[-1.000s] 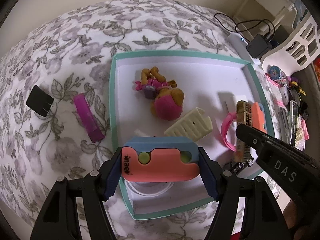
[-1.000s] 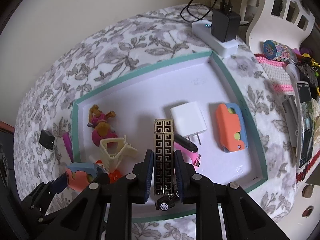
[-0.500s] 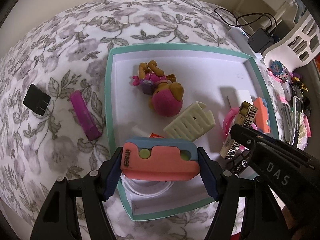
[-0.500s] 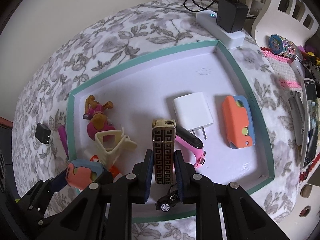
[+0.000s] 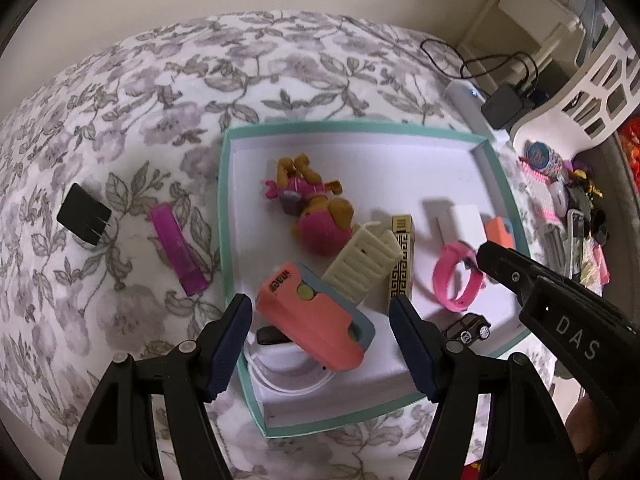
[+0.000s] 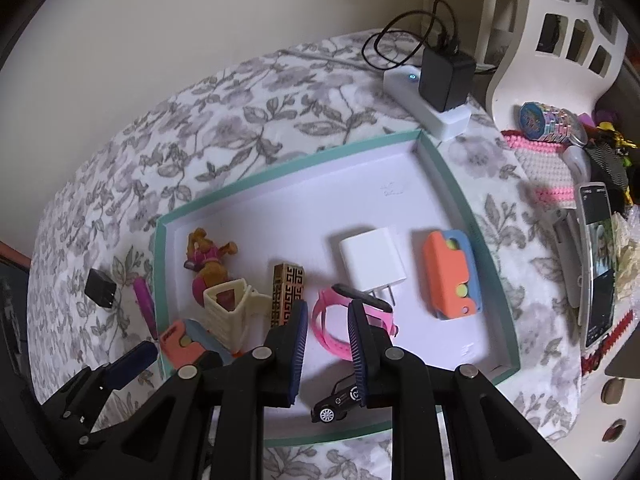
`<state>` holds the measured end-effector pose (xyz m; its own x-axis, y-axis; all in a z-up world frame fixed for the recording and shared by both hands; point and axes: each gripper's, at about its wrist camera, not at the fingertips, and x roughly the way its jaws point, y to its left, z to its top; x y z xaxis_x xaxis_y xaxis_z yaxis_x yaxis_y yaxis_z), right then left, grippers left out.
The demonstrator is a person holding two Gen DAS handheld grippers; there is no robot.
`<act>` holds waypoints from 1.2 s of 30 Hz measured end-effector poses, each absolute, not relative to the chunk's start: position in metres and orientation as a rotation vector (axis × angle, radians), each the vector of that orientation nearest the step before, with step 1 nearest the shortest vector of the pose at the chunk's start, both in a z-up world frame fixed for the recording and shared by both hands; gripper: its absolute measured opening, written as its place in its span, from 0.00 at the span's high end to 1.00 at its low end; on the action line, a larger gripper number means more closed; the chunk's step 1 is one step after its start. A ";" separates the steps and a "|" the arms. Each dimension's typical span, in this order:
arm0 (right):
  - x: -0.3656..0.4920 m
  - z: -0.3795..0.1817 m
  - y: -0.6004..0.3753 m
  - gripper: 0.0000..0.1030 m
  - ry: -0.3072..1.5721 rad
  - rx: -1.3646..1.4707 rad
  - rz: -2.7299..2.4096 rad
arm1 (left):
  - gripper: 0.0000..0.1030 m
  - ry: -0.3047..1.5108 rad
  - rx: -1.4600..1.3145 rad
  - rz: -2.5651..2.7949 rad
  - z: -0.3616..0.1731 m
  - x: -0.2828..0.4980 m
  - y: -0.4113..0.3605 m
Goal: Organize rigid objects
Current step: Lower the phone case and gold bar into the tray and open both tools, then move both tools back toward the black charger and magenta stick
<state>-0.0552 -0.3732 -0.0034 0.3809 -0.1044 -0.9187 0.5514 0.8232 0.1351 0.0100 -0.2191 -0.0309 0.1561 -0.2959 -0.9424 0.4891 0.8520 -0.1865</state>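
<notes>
1. The left gripper (image 5: 320,308) is hanging with its dark ribbed pads apart, pressing on nothing. Between them an orange-and-blue block (image 5: 312,320), smooth and round-cornered, is lying tilted in the near left corner of the tray (image 5: 224,220), propped on a white ring (image 5: 288,384).
2. The right gripper (image 6: 326,312) is holding its pads narrowly apart and empty. A glossy pink band (image 6: 332,320) is showing through the gap, and a small black toy car (image 6: 340,396) is sitting just under the right pad.
3. The tray is a shallow white box with a teal rim, resting on a floral cloth (image 5: 280,60).
4. Inside it, a gold bar with a black key pattern (image 5: 402,264) is lying flat, touching a cream ribbed plastic piece (image 5: 364,264); a fuzzy pink-and-tan dog figure (image 5: 316,208) is lying farther back.
5. Left of the tray, on the cloth, a translucent purple bar (image 5: 178,252) and a black plug (image 5: 84,220) are lying apart.
6. The right wrist view is showing the white charger cube (image 6: 372,256) and a second orange-and-blue block (image 6: 450,276) in full; in the left wrist view the right gripper's arm is partly covering them.
</notes>
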 end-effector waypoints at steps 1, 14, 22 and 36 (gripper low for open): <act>-0.056 -0.002 -0.374 0.78 1.104 0.463 -0.440 | 0.30 1.294 0.167 -0.561 -0.029 0.011 -0.217; -0.056 -0.006 -0.375 0.78 1.116 0.464 -0.446 | 0.23 1.208 0.015 -0.389 -0.005 0.045 -0.161; -0.053 -0.011 -0.372 0.77 1.141 0.445 -0.453 | 0.23 1.187 -0.041 -0.299 0.000 0.059 -0.135; -0.043 -0.015 -0.356 0.33 1.153 0.386 -0.425 | 0.04 1.173 -0.080 -0.162 -0.005 0.068 -0.106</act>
<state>-0.0430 -0.3556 -0.0149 0.3433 -0.1235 -0.9311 0.5107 0.8565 0.0747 0.0680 -0.1058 -0.0047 0.3770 -0.1686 -0.9107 0.0847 0.9855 -0.1473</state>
